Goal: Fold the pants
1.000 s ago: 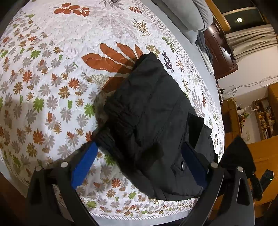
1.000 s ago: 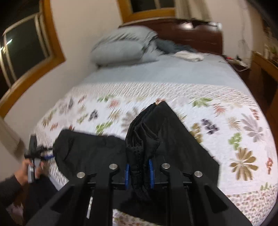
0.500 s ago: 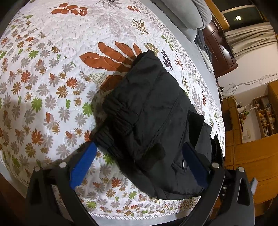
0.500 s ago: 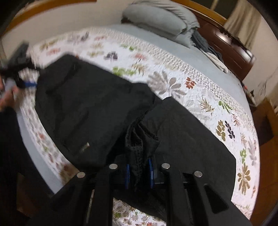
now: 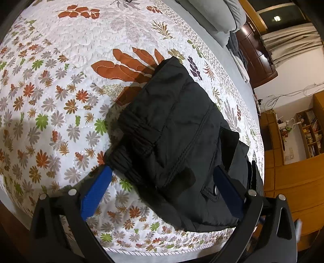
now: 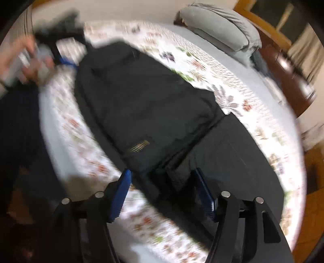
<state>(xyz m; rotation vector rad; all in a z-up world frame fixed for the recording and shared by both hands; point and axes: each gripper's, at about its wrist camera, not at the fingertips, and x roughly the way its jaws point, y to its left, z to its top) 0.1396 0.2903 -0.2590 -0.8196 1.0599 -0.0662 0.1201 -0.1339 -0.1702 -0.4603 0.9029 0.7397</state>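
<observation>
right gripper (image 6: pixel 162 192) jaws have just been opening, pants (image 6: pixel 141 113) released, folded on the bed (image 5: pixel 60 60). left gripper (image 5: pixel 162 188) spread, unclenched. fold step ending; next: flatten or refold.

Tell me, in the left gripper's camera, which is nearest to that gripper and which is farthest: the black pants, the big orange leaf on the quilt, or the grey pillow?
From the left gripper:
1. Black folded pants, lying right between its open blue fingers.
2. Big orange leaf print on the flowered quilt, just beyond the pants' far edge.
3. Grey pillow, at the bed's far end, top right.
</observation>
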